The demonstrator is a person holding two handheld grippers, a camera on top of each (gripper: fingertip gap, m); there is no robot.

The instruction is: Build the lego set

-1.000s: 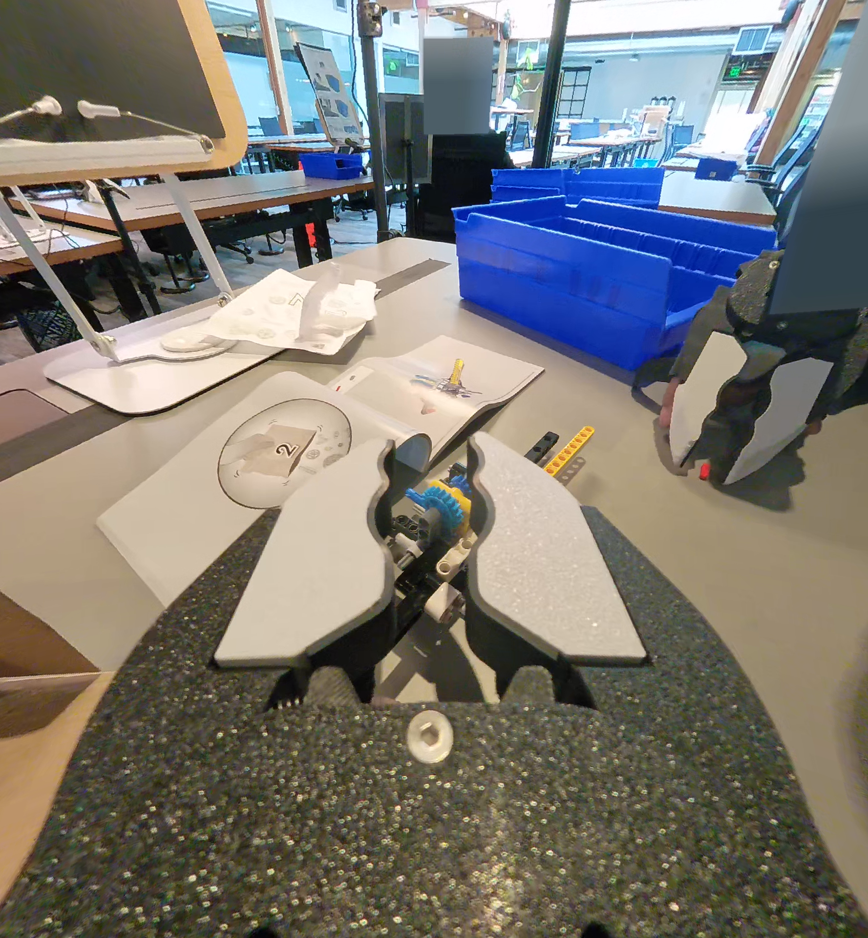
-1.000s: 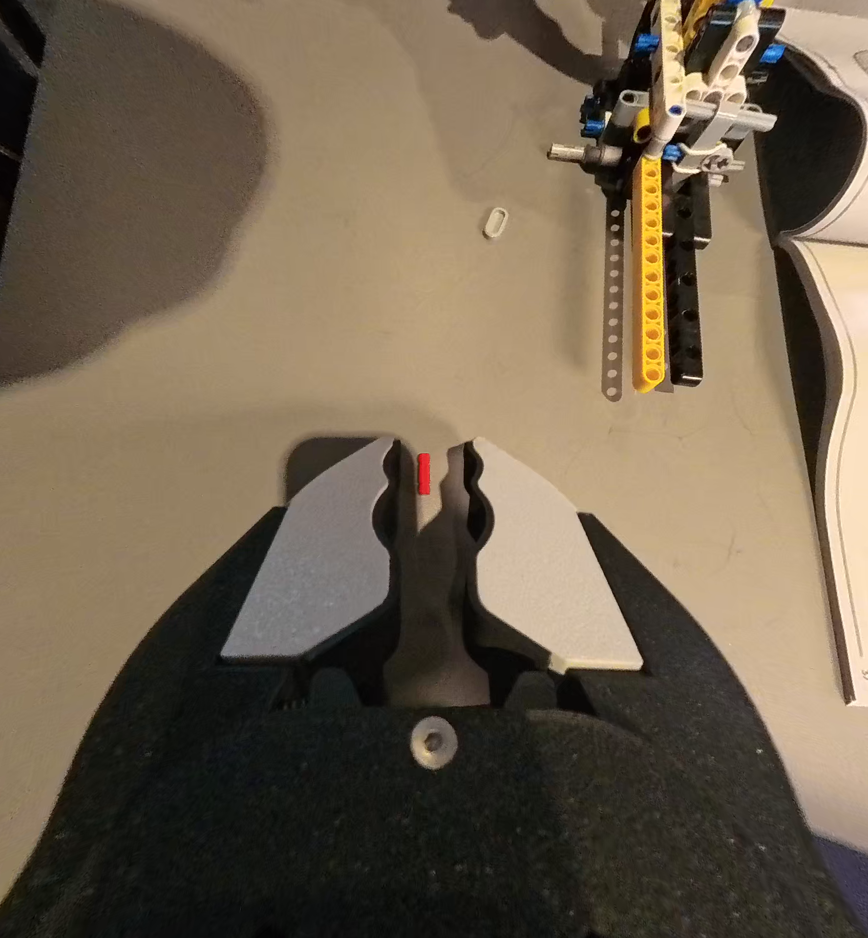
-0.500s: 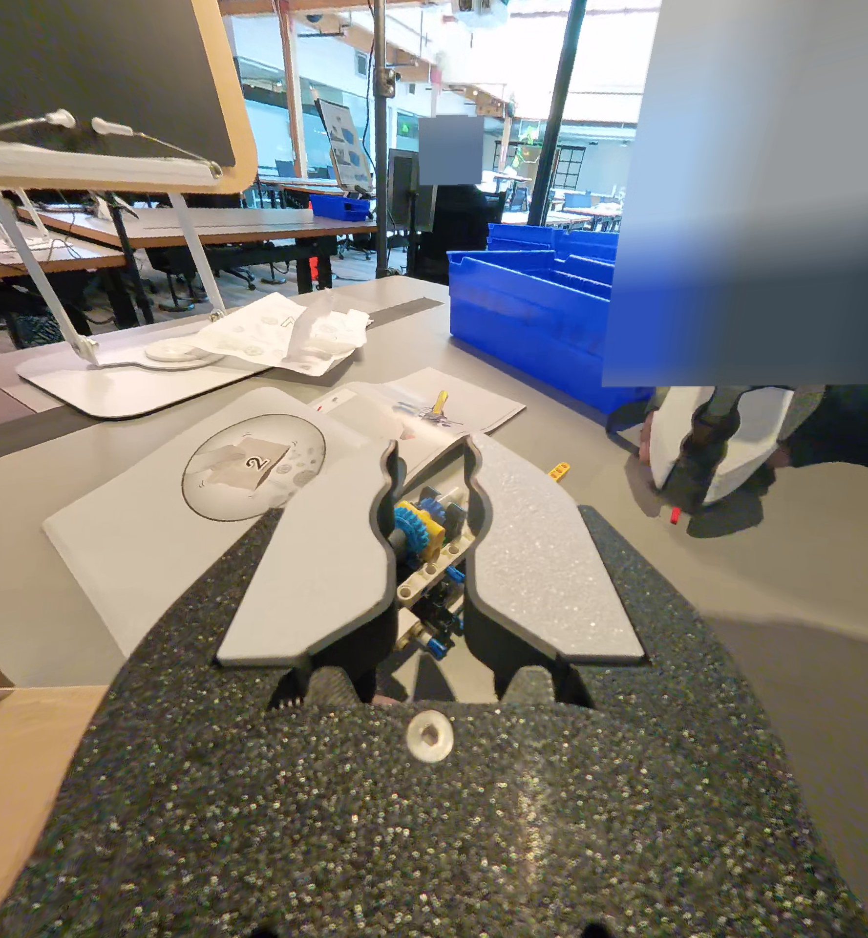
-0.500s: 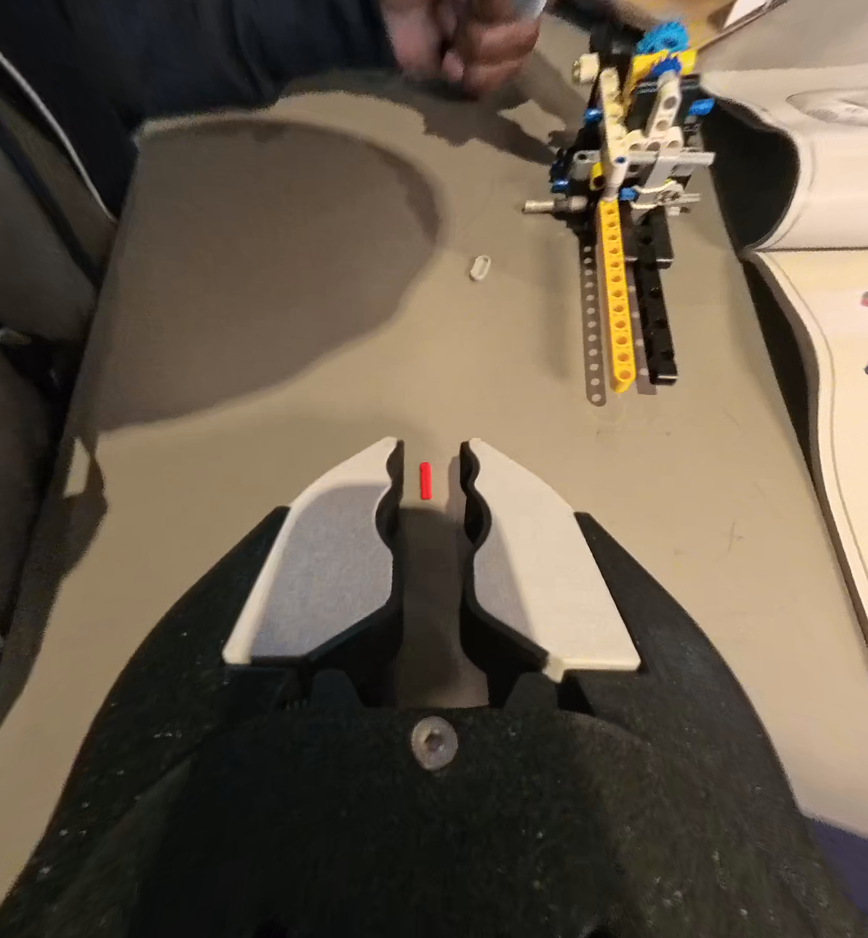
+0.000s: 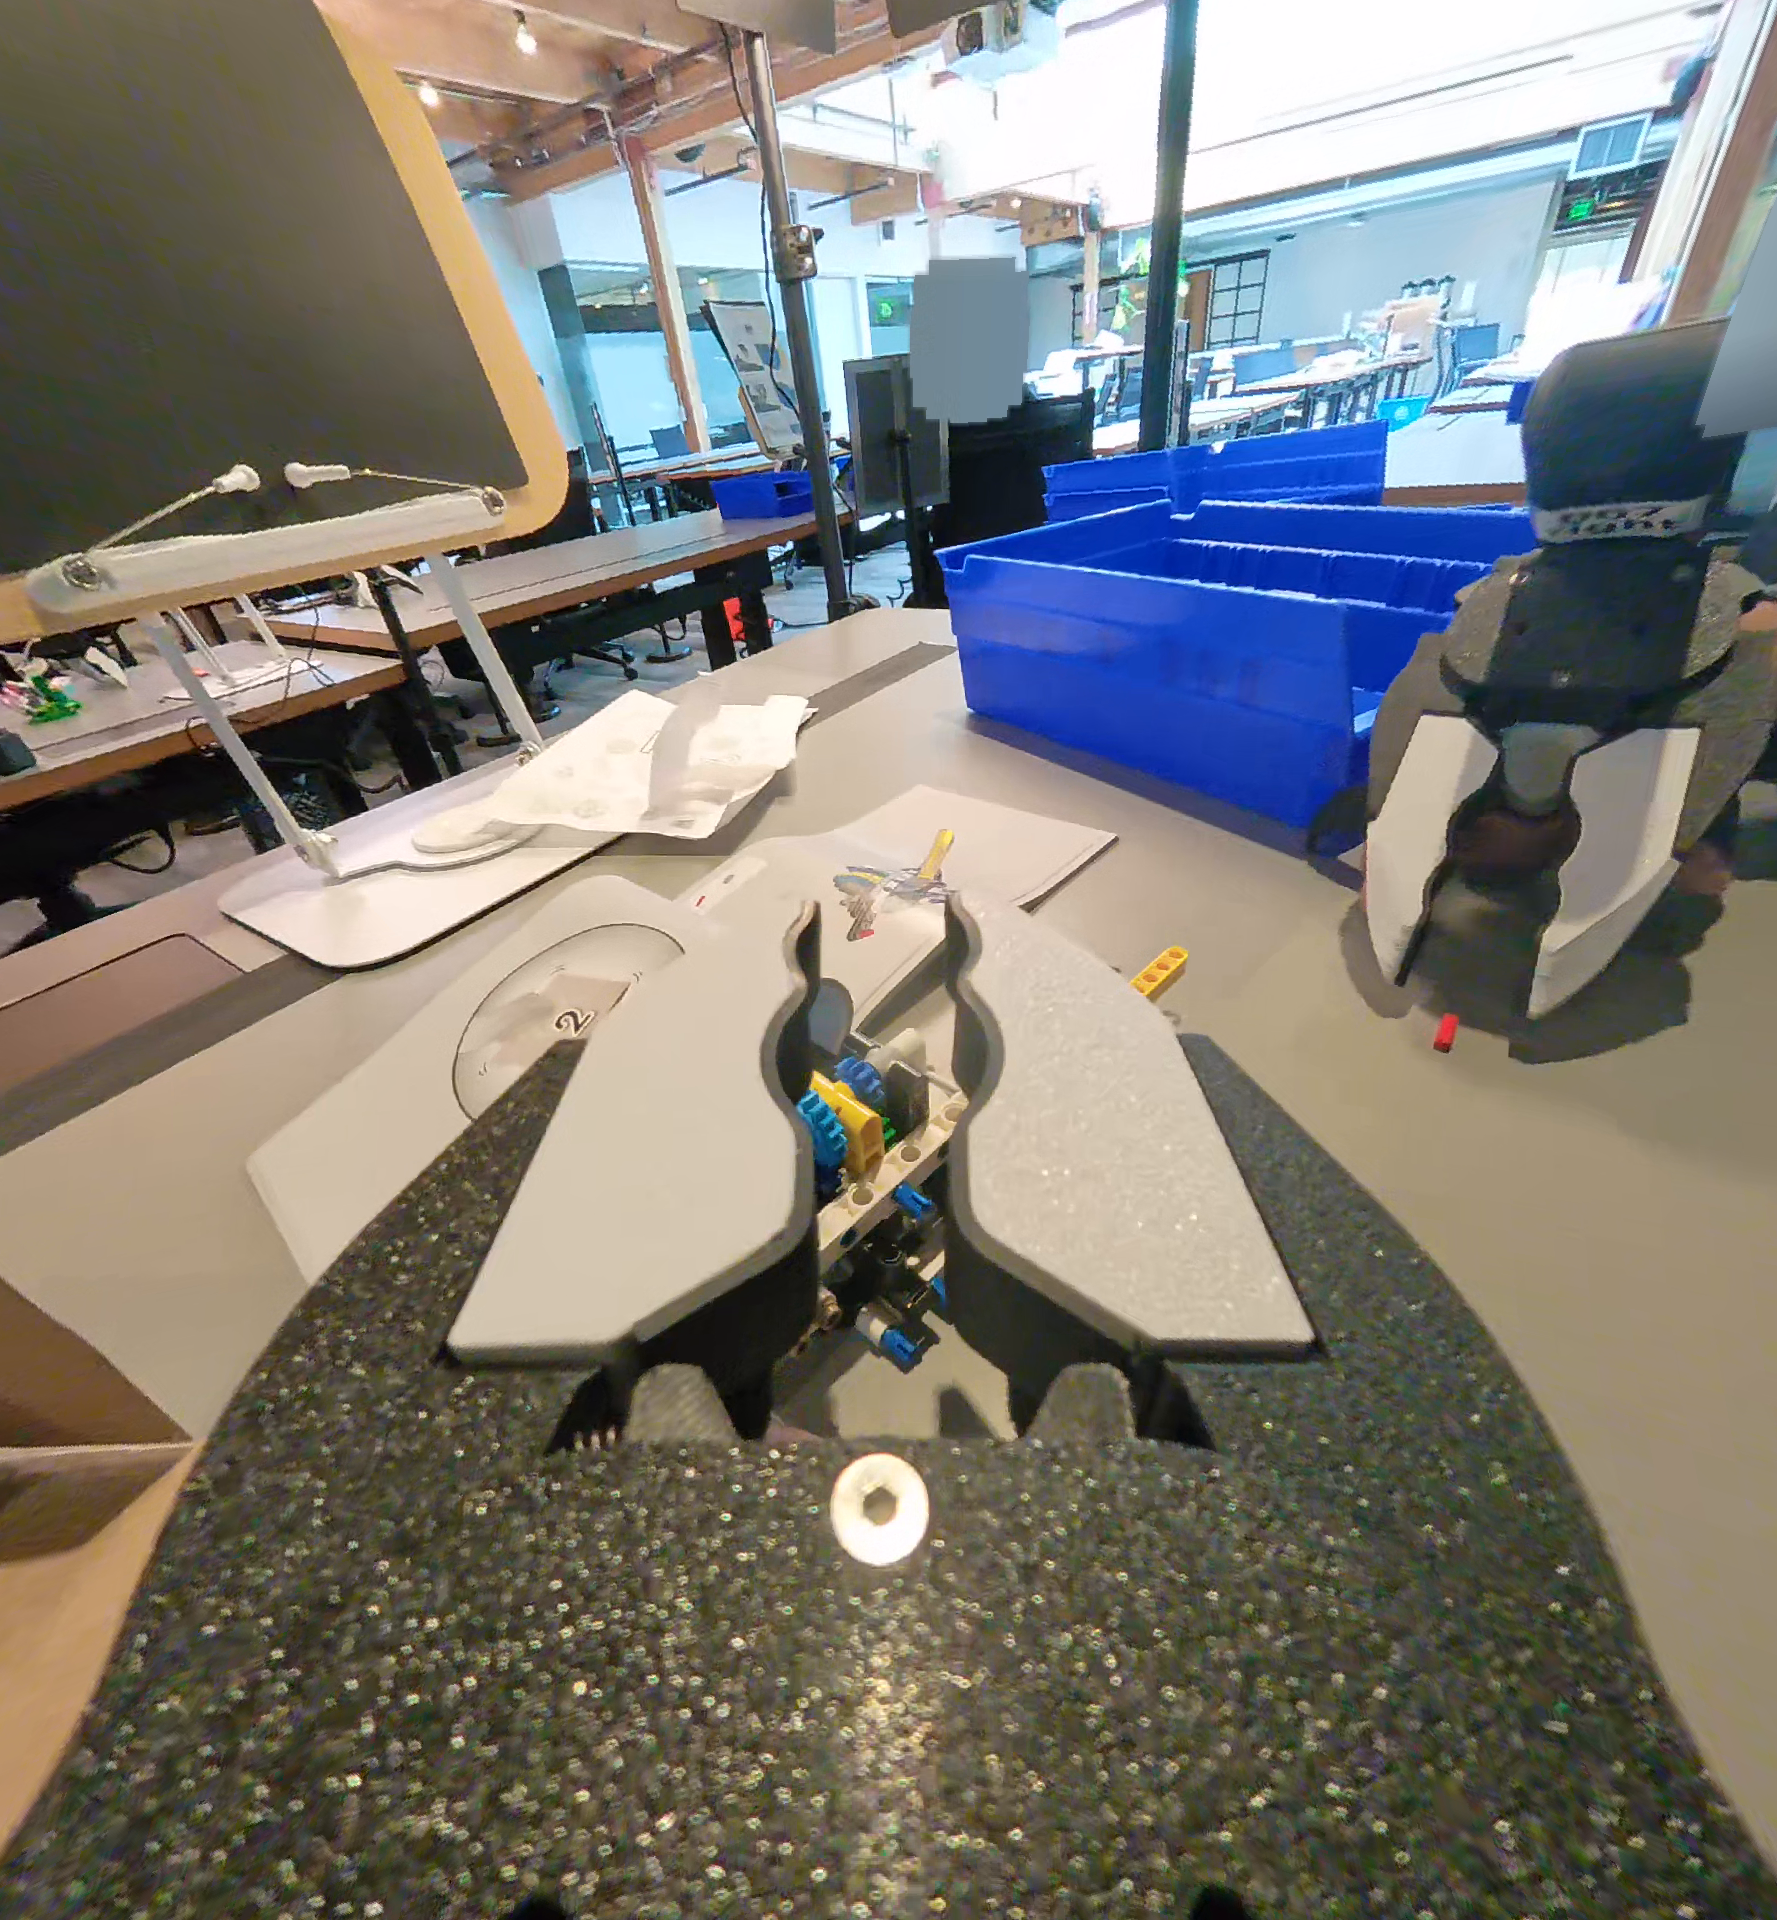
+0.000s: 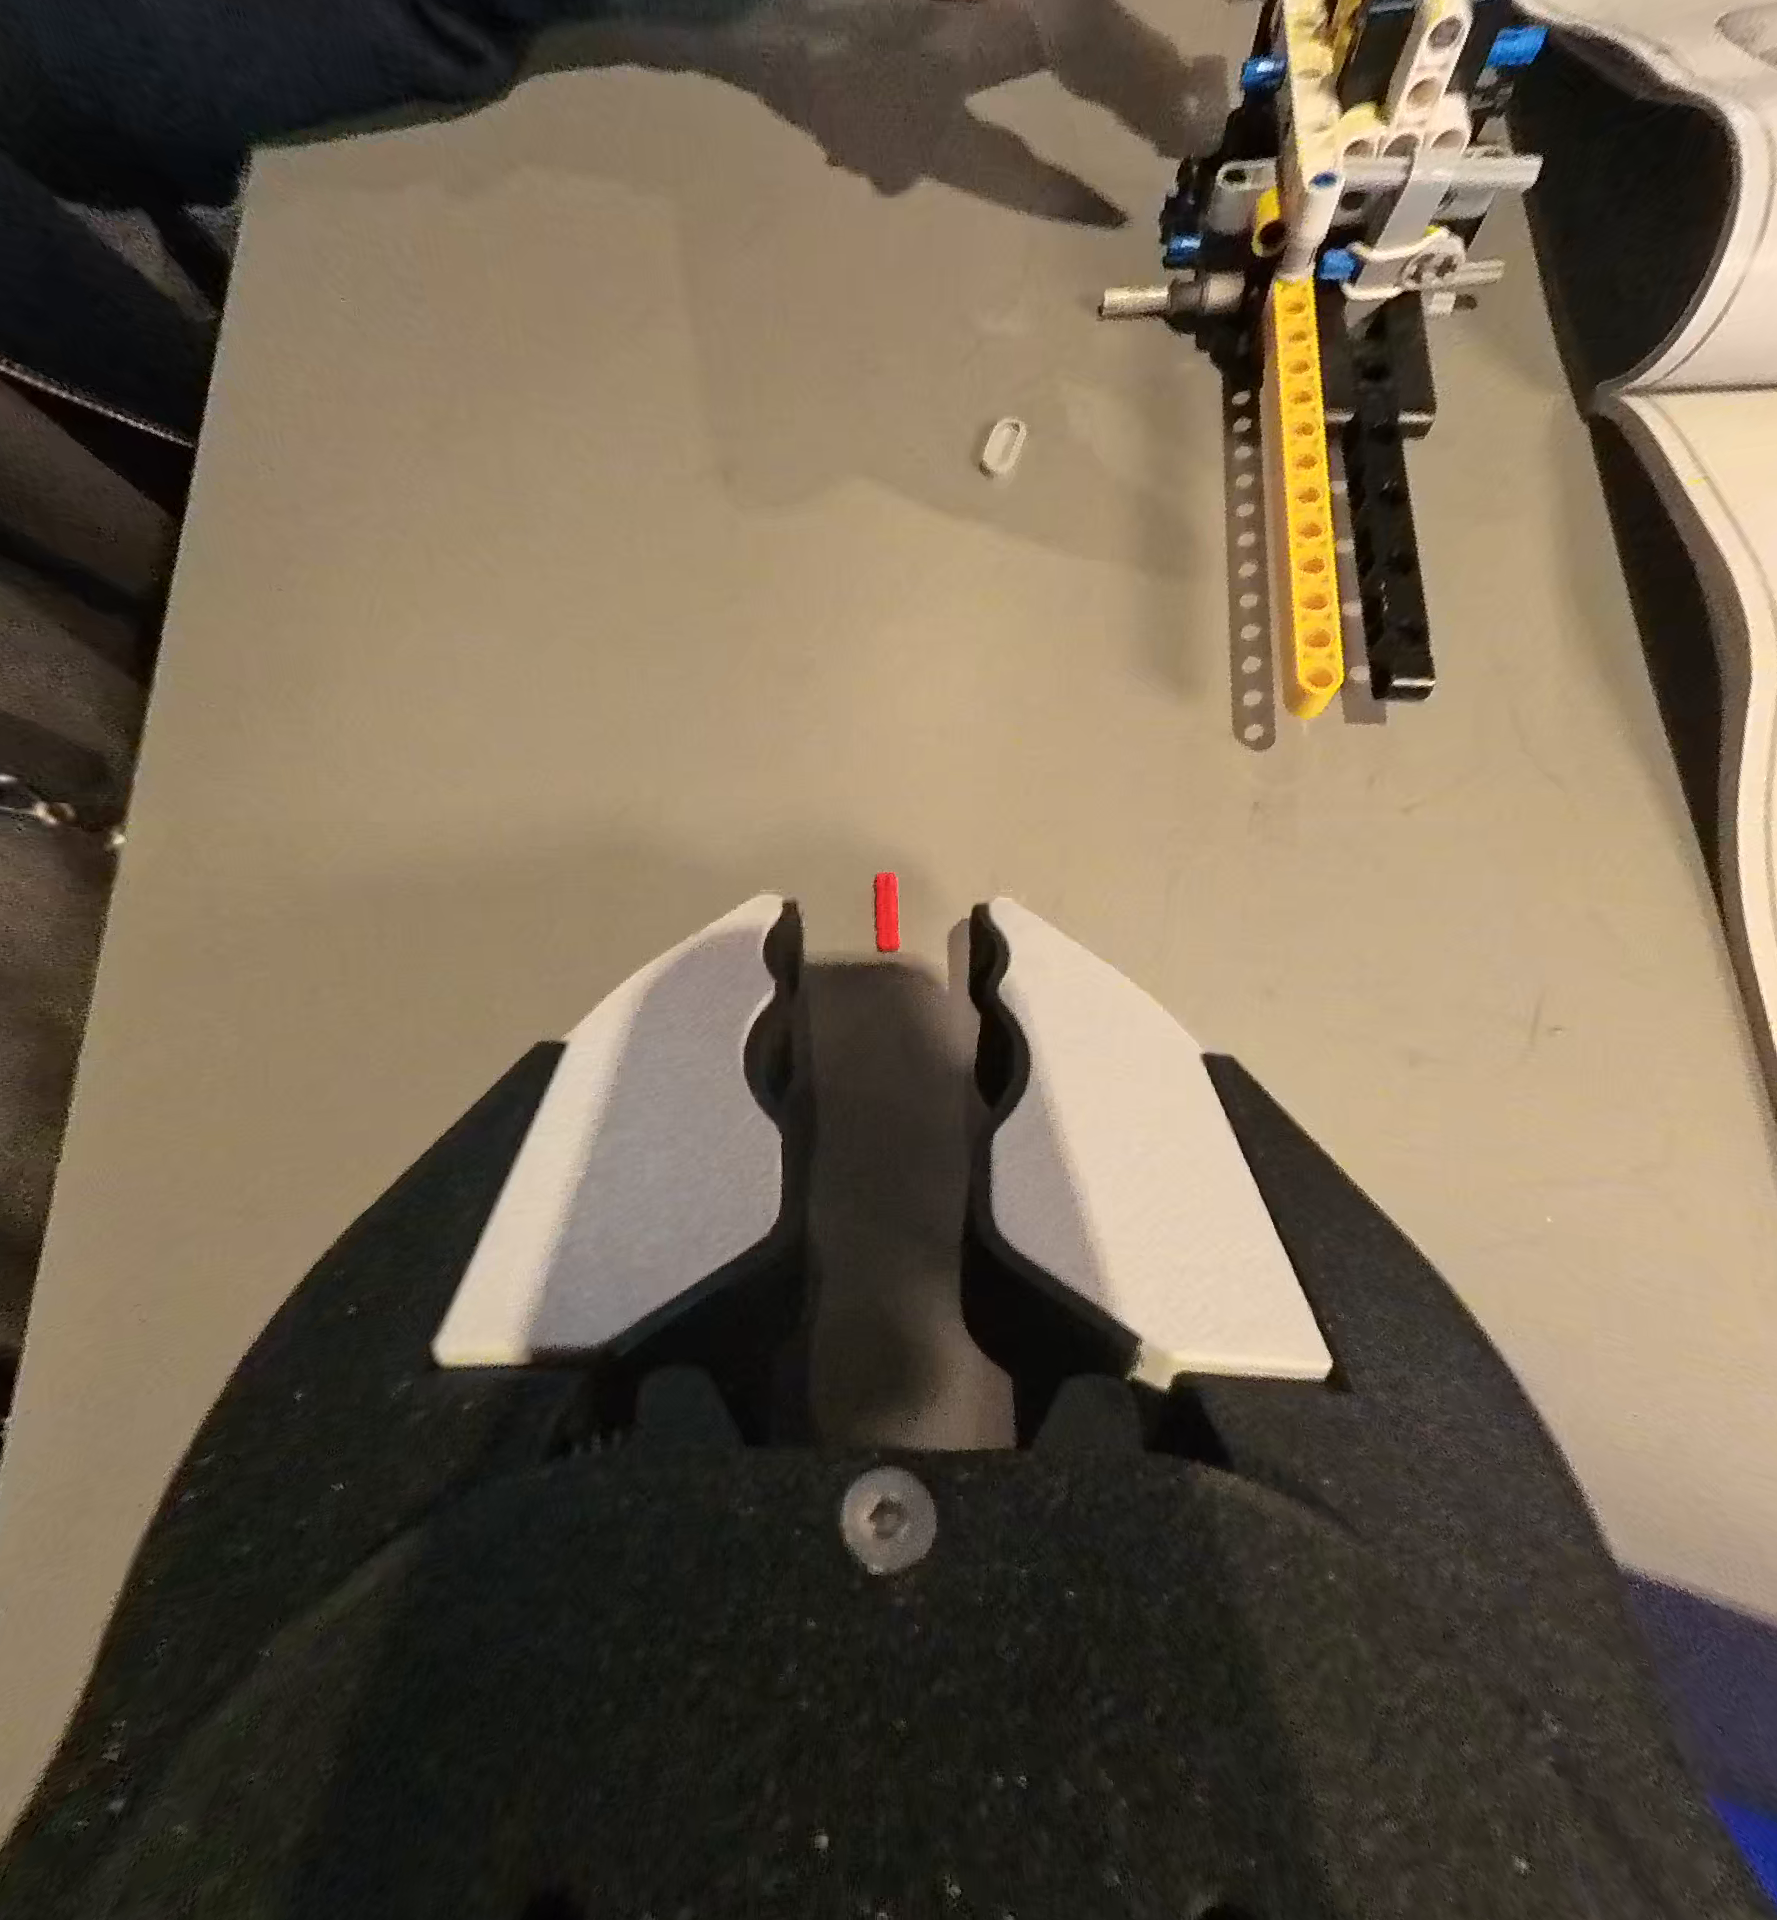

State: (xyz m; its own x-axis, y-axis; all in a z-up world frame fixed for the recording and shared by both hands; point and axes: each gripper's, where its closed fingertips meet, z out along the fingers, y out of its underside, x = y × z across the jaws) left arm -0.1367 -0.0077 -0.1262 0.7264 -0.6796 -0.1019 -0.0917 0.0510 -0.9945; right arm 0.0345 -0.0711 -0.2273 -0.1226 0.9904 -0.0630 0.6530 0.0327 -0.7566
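On the grey tabletop (image 6: 655, 520), the left gripper (image 5: 879, 925) pinches the part-built model of white, black and yellow plastic beams (image 6: 1320, 343), which sits far right in the right wrist view. The right gripper (image 6: 884, 914), fingers spread, hovers over the small red plastic pin (image 6: 885, 911) lying between its tips; fetching this pin seems the step in hand, and next calls for lowering and closing squarely.

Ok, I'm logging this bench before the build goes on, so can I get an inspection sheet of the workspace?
Surface: grey table, flat.
Job's things: lego assembly between the left gripper's fingers; red pin and small white link loose on the table.
Clutter: open instruction booklet, torn paper bags, blue bins.
Grippers: left gripper shut on the assembly; right gripper open around the pin, not touching.
Cables: nothing seen on this table.
Surroundings: lamp stand, office desks behind.
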